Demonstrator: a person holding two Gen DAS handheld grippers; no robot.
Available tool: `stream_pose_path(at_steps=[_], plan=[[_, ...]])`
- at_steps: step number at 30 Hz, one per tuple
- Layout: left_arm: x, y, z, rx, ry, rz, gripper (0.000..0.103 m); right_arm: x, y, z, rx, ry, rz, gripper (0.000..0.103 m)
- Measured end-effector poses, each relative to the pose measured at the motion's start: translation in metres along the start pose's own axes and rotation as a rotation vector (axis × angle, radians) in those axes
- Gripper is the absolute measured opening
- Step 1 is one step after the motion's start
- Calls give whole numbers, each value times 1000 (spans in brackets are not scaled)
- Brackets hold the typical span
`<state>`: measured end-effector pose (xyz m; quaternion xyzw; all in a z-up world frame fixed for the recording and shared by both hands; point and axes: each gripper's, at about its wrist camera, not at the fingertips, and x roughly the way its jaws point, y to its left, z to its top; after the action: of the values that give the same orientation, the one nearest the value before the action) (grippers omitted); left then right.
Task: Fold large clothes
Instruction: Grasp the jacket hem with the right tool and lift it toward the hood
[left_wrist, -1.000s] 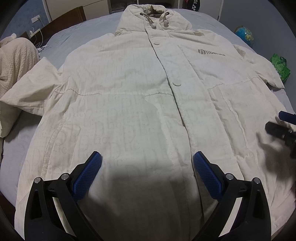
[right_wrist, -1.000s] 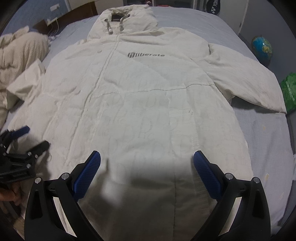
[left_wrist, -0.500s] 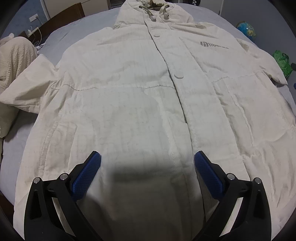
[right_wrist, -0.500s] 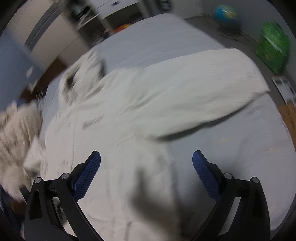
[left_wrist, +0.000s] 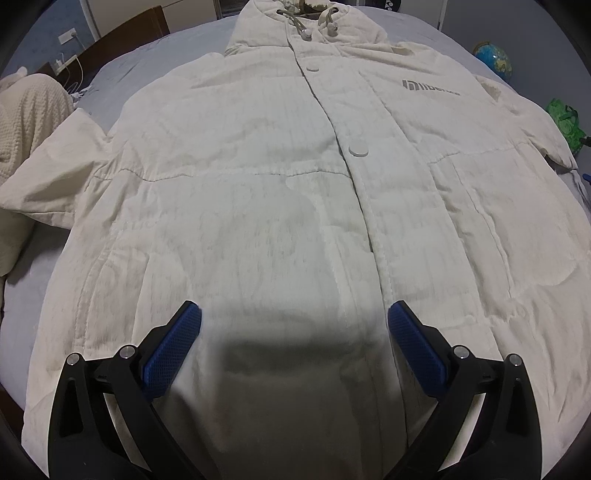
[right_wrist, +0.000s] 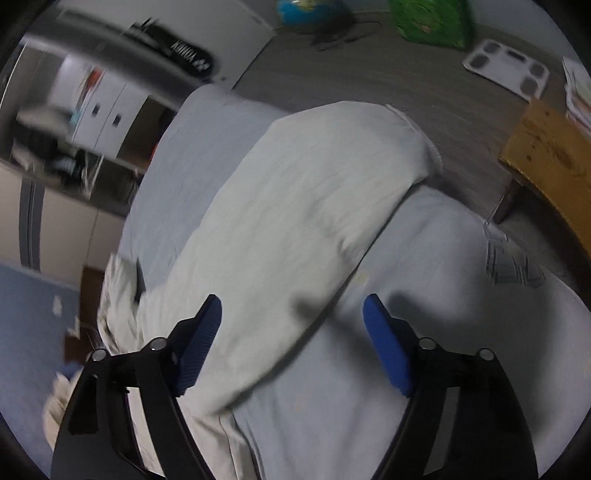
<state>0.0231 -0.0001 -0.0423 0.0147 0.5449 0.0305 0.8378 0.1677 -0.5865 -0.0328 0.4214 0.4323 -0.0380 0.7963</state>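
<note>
A large cream hooded jacket (left_wrist: 280, 192) lies flat, front up, on a bed with a light blue sheet (left_wrist: 33, 273). Its left sleeve (left_wrist: 48, 173) lies out to the side. My left gripper (left_wrist: 293, 332) is open and empty above the jacket's lower front. In the right wrist view the jacket's right sleeve (right_wrist: 317, 192) stretches toward the bed's edge. My right gripper (right_wrist: 293, 321) is open and empty, hovering over the sleeve's lower edge where it meets the sheet (right_wrist: 424, 280). That view is blurred.
A cream knitted blanket (left_wrist: 29, 114) lies at the bed's left. A globe (left_wrist: 493, 61) and a green bag (left_wrist: 563, 122) stand on the floor to the right. A wooden table (right_wrist: 550, 155) and a white scale (right_wrist: 506, 66) are beyond the bed's edge.
My right gripper has swung right, from facing the jacket's front to facing its right sleeve, and its jaws have narrowed a little. My left gripper has edged forward over the jacket.
</note>
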Motion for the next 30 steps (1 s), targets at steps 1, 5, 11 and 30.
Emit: stream_pose_path(at_steps=[1,5,11,30], plan=[[-1,0,-1,0,-1,-1,98,3,-7,7,25,-11,11,72],[0,0,0,0,-2,-1,98,15,-19,26,91,-26,38,67],[1,1,-1,-2,-4,-1,98,32,-39,46,186,-45,57,59],[5,0,5,-11,-16,-4,98,-16,10,55,193,-188,334,5]])
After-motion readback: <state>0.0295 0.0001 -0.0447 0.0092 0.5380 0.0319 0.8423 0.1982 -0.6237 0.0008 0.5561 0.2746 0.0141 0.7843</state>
